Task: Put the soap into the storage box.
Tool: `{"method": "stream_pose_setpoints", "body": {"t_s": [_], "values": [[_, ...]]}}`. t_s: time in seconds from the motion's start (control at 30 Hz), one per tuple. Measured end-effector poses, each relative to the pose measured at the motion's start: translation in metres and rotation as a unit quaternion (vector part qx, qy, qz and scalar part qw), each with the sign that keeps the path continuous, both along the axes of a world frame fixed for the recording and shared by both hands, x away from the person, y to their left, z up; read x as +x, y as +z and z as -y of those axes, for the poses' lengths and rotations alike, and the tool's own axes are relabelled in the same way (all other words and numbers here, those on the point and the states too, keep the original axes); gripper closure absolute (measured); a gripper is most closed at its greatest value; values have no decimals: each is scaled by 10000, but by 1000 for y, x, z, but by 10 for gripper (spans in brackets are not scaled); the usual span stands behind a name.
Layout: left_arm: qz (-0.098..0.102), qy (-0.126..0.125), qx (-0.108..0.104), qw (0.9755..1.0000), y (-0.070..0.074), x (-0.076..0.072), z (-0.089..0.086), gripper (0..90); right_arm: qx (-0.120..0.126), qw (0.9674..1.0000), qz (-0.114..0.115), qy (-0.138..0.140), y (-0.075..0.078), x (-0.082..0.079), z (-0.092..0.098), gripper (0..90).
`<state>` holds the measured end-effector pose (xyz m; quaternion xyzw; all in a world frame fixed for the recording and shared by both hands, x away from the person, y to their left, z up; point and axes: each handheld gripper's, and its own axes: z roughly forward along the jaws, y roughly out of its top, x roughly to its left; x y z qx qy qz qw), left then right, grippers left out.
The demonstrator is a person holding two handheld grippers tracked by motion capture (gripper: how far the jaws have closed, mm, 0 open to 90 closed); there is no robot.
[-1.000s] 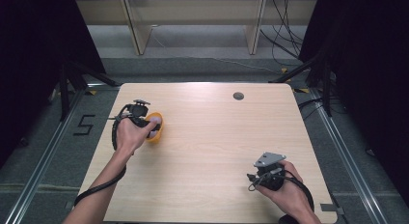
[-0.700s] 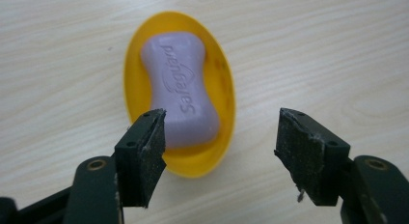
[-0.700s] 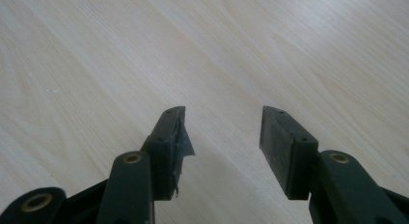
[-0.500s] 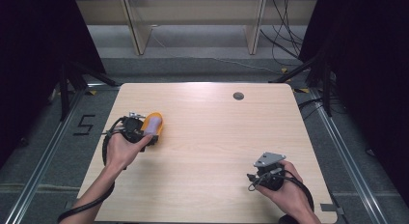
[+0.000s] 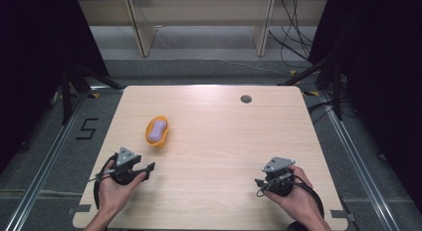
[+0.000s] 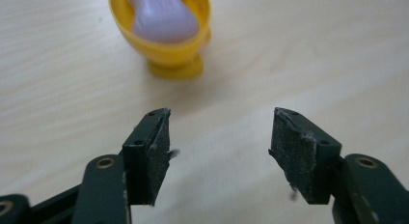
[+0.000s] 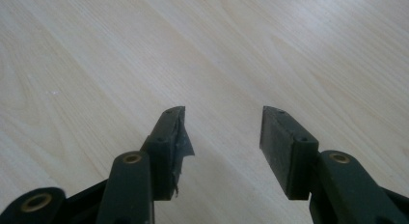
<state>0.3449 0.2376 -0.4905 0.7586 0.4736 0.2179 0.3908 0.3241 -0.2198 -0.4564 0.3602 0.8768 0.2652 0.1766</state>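
Yellow cup [image 5: 157,132] standing alone on the left half of the table [image 5: 219,141], purple piece [image 5: 158,128] lying inside it. Left gripper [image 5: 147,167] now back near the table's near-left corner, well apart from the cup; a second ago right at the cup, half a second ago just pulling off it. Jaws just closing partway, nothing between them: in the left gripper view, pads [image 6: 158,154] apart over bare wood, cup [image 6: 166,38] upright beyond them with the purple piece [image 6: 161,16] in its bowl. Right gripper [image 5: 260,182] at the near-right corner, same spot as a second ago, jaws moderately apart and empty, bare wood under them in the right gripper view [image 7: 222,137]. Cup released and left standing, by the look of it; placing of cup and load seemingly done, both hands at rest positions. Small dark hole [image 5: 246,98] near the far edge, untouched.
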Motion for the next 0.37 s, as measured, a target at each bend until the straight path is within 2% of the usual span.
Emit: {"method": "stream_pose_setpoints", "body": {"t_s": [0.03, 0.13, 0.2, 0.23, 0.27, 0.3, 0.37], "values": [[1, 27, -297, 9996, 0, -3, 0, 373, -3, 10000, 69, 25, -1, 0, 0, 518], [10, 99, -271, 9996, 1, -6, -3, 370, -10, 10000, 58, 25, 0, 1, 0, 518], [-63, 119, -307, 9994, -2, -4, -5, 369, 1, 10000, 56, 19, 0, 0, -1, 518], [-160, 102, -277, 9994, -4, -2, -7, 369, -4, 10000, 65, 26, 0, 0, -1, 518], [-179, 169, -339, 9991, -5, -2, -6, 369, -4, 10000, 65, 28, 0, 0, -1, 518], [-181, 110, -369, 9991, -6, -1, -7, 369, -17, 10000, 75, 37, 0, 0, 0, 518], [-158, 79, -285, 9994, -5, 0, -7, 365, -25, 9999, 129, 45, 0, 1, 0, 518]]}}
